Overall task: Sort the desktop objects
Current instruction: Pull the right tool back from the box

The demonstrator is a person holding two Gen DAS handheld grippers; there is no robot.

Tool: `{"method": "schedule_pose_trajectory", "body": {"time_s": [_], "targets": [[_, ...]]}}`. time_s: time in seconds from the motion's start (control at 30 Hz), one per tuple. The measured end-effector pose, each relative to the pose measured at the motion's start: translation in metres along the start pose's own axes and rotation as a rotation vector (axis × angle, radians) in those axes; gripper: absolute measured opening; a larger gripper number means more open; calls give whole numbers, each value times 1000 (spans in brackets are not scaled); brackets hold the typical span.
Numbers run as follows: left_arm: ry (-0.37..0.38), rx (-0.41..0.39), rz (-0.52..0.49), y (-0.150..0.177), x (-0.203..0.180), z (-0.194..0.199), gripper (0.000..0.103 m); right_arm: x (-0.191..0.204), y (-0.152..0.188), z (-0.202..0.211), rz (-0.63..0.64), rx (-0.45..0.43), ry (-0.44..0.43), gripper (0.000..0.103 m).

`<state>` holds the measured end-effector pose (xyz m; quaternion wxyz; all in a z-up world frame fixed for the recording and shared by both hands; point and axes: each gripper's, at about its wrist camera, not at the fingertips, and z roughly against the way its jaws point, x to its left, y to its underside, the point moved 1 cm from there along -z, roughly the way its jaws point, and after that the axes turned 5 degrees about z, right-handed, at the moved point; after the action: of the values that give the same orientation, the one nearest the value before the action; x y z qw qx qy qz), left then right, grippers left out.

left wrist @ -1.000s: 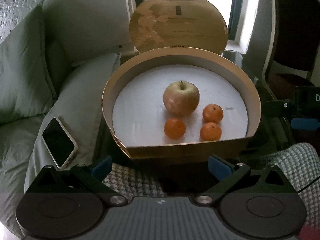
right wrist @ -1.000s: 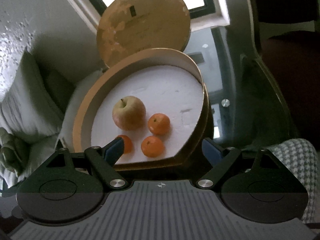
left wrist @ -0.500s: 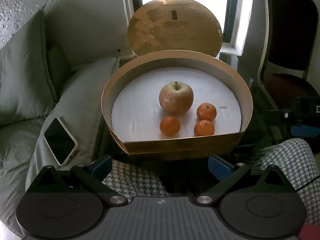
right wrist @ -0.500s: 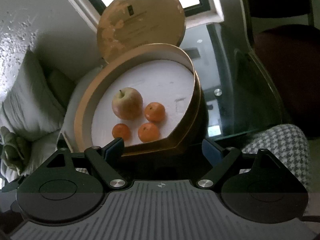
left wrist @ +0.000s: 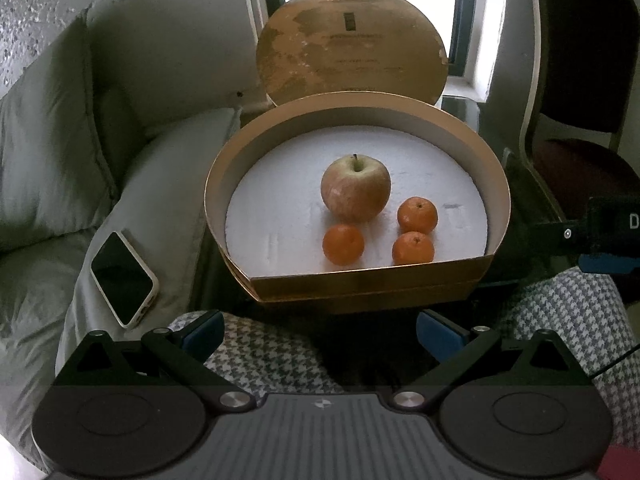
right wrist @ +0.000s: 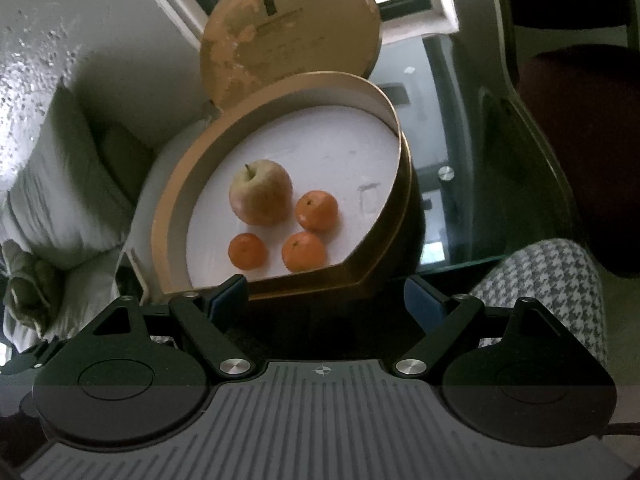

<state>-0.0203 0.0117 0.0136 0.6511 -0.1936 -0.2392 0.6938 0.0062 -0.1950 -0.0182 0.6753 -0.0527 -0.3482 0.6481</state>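
A round gold box [left wrist: 224, 184] [right wrist: 168, 208] with a white foam floor holds an apple [left wrist: 355, 188] [right wrist: 260, 192] and three tangerines [left wrist: 343, 244] [right wrist: 316, 210]. Its gold lid [left wrist: 352, 48] [right wrist: 288, 28] stands upright behind it. My left gripper [left wrist: 320, 332] is open and empty, below the box's flat front edge, over houndstooth fabric. Just short of that same front edge, my right gripper [right wrist: 326, 300] also stands open with nothing between its fingers. The right gripper's side shows at the right edge of the left wrist view.
A phone [left wrist: 124, 278] with a pale case lies on a grey cushion [left wrist: 52, 152] left of the box. The box sits on a dark glass table [right wrist: 452, 128]. A dark chair [left wrist: 580, 128] stands at the right. A person's houndstooth-clad legs [left wrist: 568, 312] are below the grippers.
Both grippers have drawn back from the box, so it looks smaller and farther. The fruit has not moved. Both stay open.
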Motion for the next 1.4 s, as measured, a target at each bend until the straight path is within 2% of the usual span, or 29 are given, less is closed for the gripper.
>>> {"method": "schedule_pose_trajectory", "body": {"time_s": [0.73, 1.13, 1.4], "targets": [[-4, 34, 26, -6, 8, -13, 102, -2, -12, -12, -3, 24, 12, 89], [12, 51, 36, -20, 7, -18, 102, 2, -22, -17, -1, 43, 15, 89], [33, 44, -8, -39, 7, -9, 102, -2, -39, -13, -1, 42, 18, 89]]}}
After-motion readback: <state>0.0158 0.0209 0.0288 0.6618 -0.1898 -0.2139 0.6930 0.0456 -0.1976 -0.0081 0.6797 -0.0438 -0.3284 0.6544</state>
